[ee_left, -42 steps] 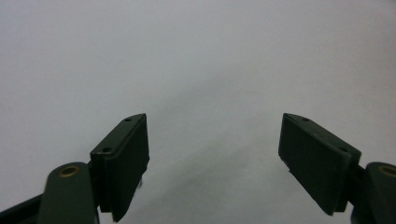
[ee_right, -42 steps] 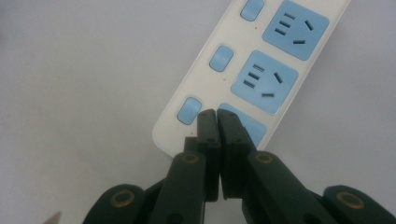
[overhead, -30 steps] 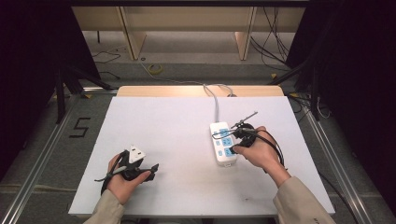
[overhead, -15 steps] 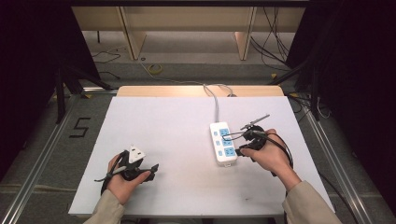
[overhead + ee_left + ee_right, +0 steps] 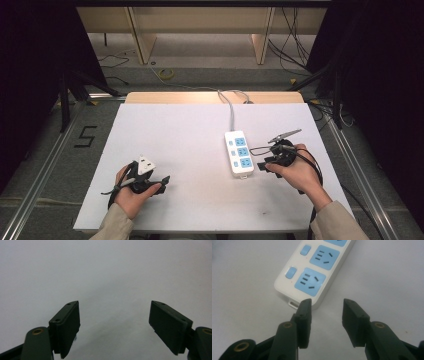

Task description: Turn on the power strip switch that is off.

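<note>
- Power strip (image 5: 239, 153) is lying flat on the right half of the white table (image 5: 190, 130), sockets facing up, its cord (image 5: 230, 106) running away over the far edge (probably toward an outlet beyond the table), which is keeping the near end free to approach.
- Right gripper (image 5: 266, 165) is hovering just beside the strip's near right corner; in the right gripper view its jaws are standing partly apart with nothing between them, the near end of the strip (image 5: 312, 277) lying just ahead, so it is likely lining up on that end.
- Left gripper (image 5: 150, 182) is resting low near the front left of the table, well apart from the strip, seemingly waiting; in its own view the jaws are spread wide over bare tabletop (image 5: 105, 277).
- A small white block (image 5: 145, 164) is sitting on top of the left gripper; I cannot tell what it is.
</note>
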